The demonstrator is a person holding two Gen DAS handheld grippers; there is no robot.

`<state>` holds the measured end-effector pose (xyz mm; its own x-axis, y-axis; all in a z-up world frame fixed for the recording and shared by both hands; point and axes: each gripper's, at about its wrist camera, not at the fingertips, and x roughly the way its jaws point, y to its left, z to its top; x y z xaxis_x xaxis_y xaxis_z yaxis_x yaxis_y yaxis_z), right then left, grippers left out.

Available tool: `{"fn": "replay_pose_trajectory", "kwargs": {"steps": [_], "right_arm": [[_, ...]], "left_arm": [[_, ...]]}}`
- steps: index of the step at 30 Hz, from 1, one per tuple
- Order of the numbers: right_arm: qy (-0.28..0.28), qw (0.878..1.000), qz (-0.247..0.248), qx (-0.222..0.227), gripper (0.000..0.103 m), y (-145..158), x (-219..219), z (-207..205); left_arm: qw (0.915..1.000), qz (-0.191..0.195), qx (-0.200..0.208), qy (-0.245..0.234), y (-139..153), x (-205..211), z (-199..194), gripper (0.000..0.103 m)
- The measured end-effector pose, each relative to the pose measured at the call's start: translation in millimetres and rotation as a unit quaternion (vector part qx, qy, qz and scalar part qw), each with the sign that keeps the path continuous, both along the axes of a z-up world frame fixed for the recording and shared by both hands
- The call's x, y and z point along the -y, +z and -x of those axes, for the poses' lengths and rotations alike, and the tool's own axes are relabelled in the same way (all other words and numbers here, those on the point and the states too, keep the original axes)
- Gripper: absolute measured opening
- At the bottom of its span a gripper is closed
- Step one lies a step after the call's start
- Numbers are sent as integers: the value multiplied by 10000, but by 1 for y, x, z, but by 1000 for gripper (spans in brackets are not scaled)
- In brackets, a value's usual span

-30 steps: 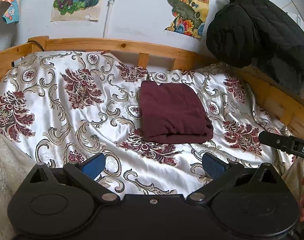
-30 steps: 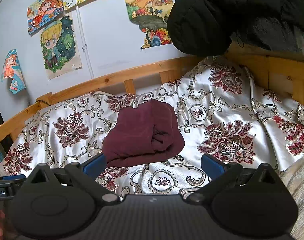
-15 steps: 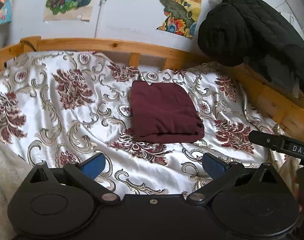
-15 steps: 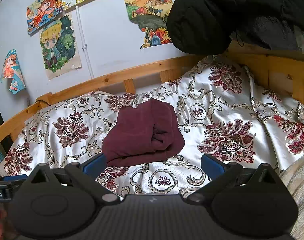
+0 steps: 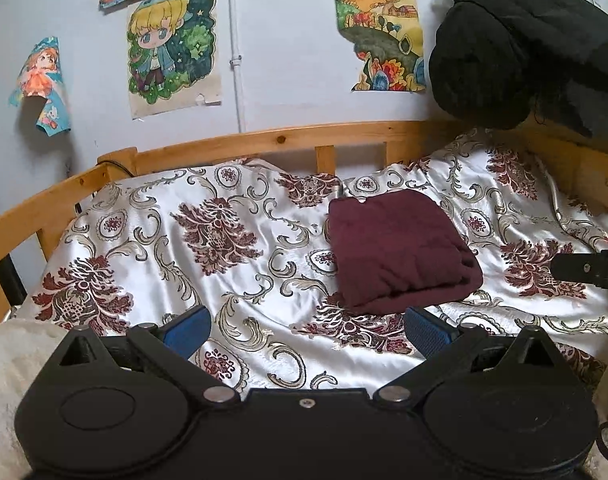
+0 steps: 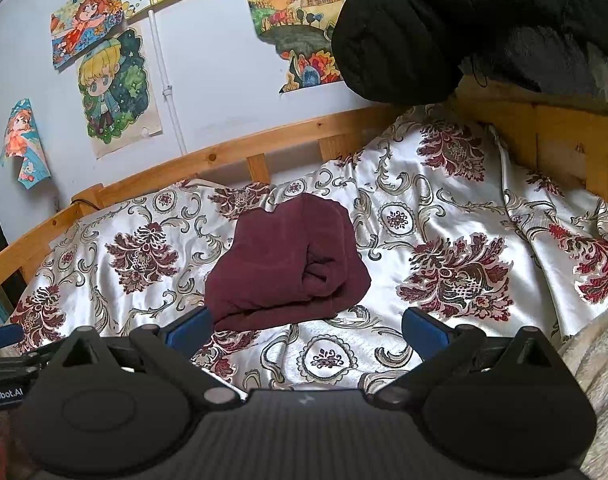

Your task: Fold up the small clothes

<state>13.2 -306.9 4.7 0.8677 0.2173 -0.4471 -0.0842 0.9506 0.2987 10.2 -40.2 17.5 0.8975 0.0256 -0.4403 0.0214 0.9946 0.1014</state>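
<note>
While both tools hang back over the near edge of the bed, we've got the maroon garment [image 5: 400, 252] lying folded on the satin bedspread [image 5: 208, 240], out ahead of us and untouched. Our left gripper [image 5: 306, 330] has its blue pads spread wide with nothing between them, and the bundle sits forward and to its right. Our right gripper [image 6: 306, 328] is spread wide and empty too, with the garment [image 6: 288, 264] forward and a shade left, its near hem just beyond the left pad, so we'd judge the right hand nearer. Long axis runs away from us toward the wooden rail [image 5: 264, 146]. Plenty of bare bedspread on the left side; the black jacket [image 6: 444, 20] hangs well clear.
</note>
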Motion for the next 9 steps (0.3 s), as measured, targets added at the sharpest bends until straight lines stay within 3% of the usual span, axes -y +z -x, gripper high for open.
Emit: {"fn": "replay_pose_trajectory", "kwargs": {"steps": [9], "right_arm": [[27, 10000, -2, -7, 103, 1, -3, 3]], "left_arm": [[9999, 49, -85, 28, -1, -4, -16, 102]]}}
